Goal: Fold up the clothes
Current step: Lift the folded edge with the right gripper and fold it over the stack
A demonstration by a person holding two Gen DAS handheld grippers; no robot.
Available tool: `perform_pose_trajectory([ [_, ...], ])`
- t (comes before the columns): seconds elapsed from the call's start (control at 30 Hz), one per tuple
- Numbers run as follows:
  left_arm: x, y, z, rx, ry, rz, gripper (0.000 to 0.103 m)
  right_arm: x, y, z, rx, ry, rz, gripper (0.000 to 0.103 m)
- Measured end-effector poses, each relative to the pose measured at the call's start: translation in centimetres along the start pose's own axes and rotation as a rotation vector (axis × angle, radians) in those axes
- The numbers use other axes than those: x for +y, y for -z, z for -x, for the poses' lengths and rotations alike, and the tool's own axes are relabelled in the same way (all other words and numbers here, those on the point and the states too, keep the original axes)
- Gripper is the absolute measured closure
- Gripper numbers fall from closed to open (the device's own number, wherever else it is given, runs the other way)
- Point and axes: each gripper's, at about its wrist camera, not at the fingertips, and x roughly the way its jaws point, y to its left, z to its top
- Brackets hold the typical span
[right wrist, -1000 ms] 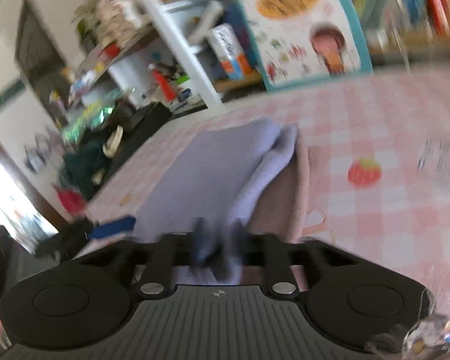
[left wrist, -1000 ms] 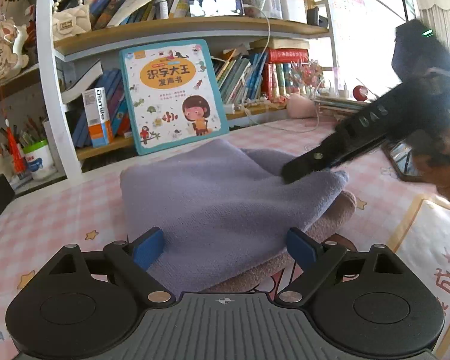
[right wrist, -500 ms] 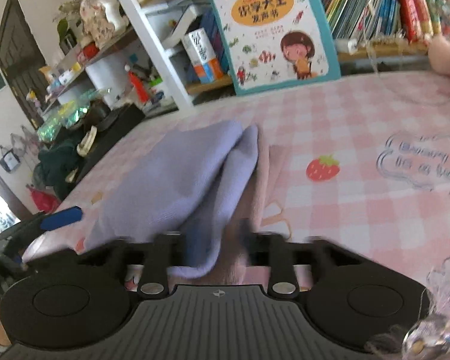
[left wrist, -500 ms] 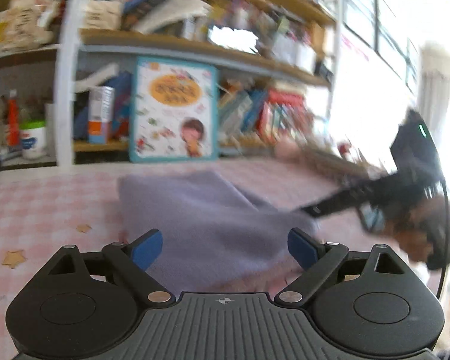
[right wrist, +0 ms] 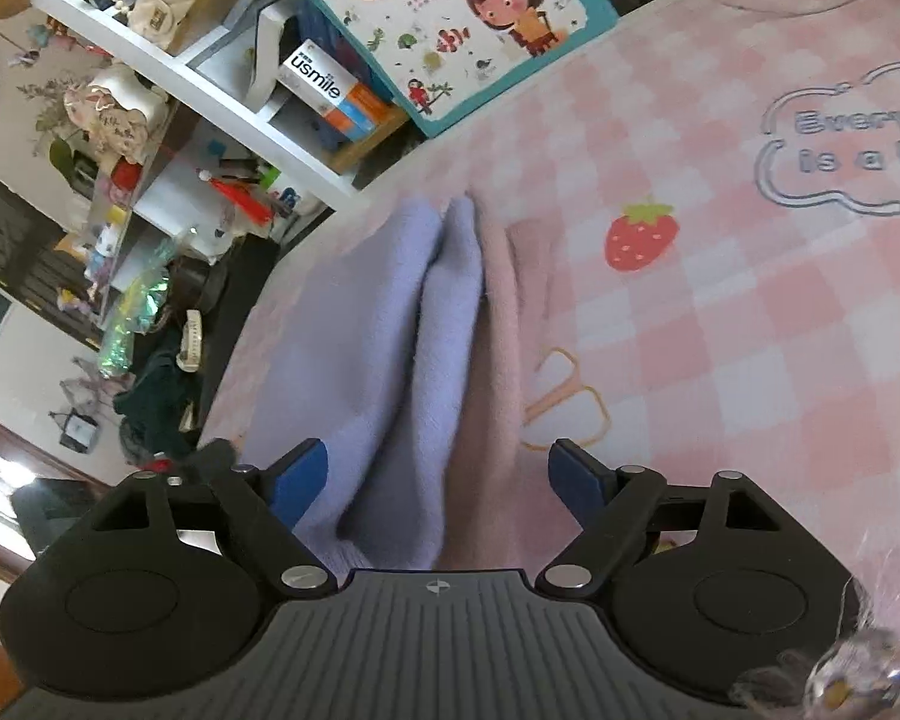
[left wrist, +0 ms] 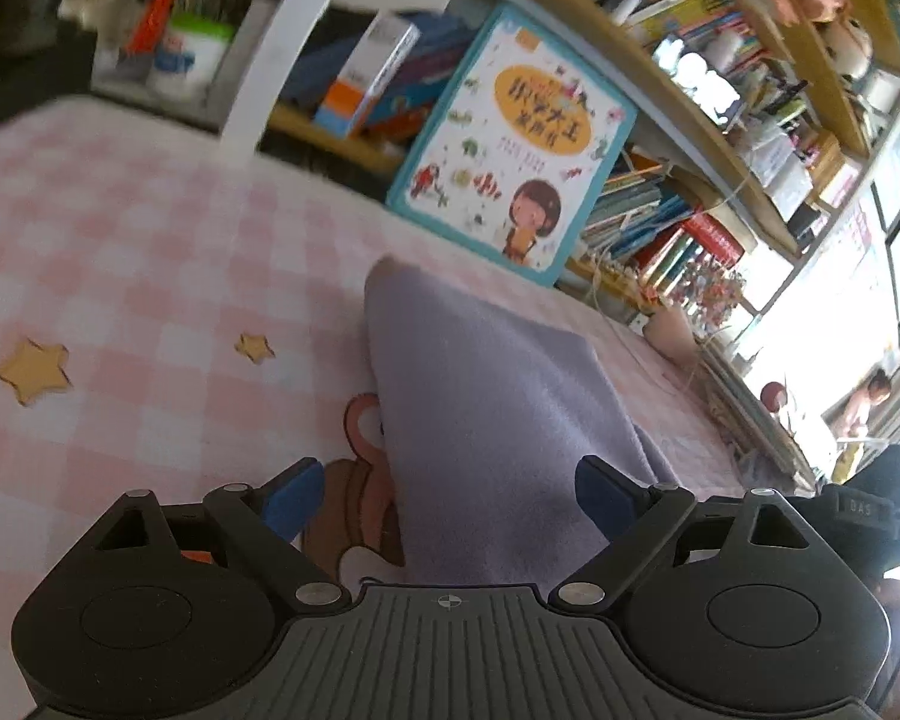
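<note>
Purple cloth (right wrist: 384, 360) sits folded on the pink cloth (right wrist: 498, 360); both hand-held grippers, left (left wrist: 450, 495) and right (right wrist: 438, 474), are spread apart, so bumping could slide it off

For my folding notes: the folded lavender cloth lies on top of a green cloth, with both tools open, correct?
Not quite: in the right wrist view the cloth under the lavender cloth is pink, not green. Both the right tool and left tool are open.

Pink checked table (right wrist: 720, 330), folded lavender cloth (right wrist: 384, 324), pink cloth (right wrist: 498, 360) beneath
</note>
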Motion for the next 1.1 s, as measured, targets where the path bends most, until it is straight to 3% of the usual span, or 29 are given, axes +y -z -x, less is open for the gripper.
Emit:
perform_pose_trajectory([
  [0.1,0.2,0.1,-1.1,0.011,0.033,0.027,0.016,0.2,-0.4,-1.3,0.008,-0.037,-0.011,0.024],
  [0.13,0.0,0.2,-1.4,0.016,0.046,0.029,0.020,0.4,-0.5,-1.5,0.004,-0.035,-0.001,0.024],
  [0.17,-0.2,0.4,-1.7,0.025,0.064,0.040,0.031,0.7,-0.6,-1.9,0.000,-0.027,0.022,0.027],
  [0.3,-2.9,1.5,-1.4,-0.018,-0.008,-0.057,0.039,2.7,0.5,-2.7,-0.034,0.055,0.178,0.059],
  [0.4,-4.9,2.2,-0.7,-0.042,-0.053,-0.164,0.040,4.5,2.0,-1.9,-0.095,0.111,0.357,0.068],
  [0.53,-5.1,2.0,-0.8,-0.009,-0.033,-0.169,0.040,4.9,2.6,-1.1,-0.102,0.145,0.409,0.068],
  [0.77,-3.6,1.8,-1.5,0.012,0.005,-0.087,0.034,2.1,1.6,-1.5,-0.050,0.080,0.201,0.052],
  [0.87,-3.2,1.9,-1.8,0.012,0.025,-0.059,0.036,1.9,1.6,-1.5,-0.053,0.064,0.194,0.060],
  [0.97,-3.8,2.1,-1.4,-0.013,0.017,-0.098,0.043,3.0,1.9,-1.0,-0.091,0.072,0.270,0.068],
  [1.1,-4.1,1.6,-1.1,-0.047,0.026,-0.113,0.044,4.2,2.0,-0.6,-0.149,0.080,0.357,0.070],
])
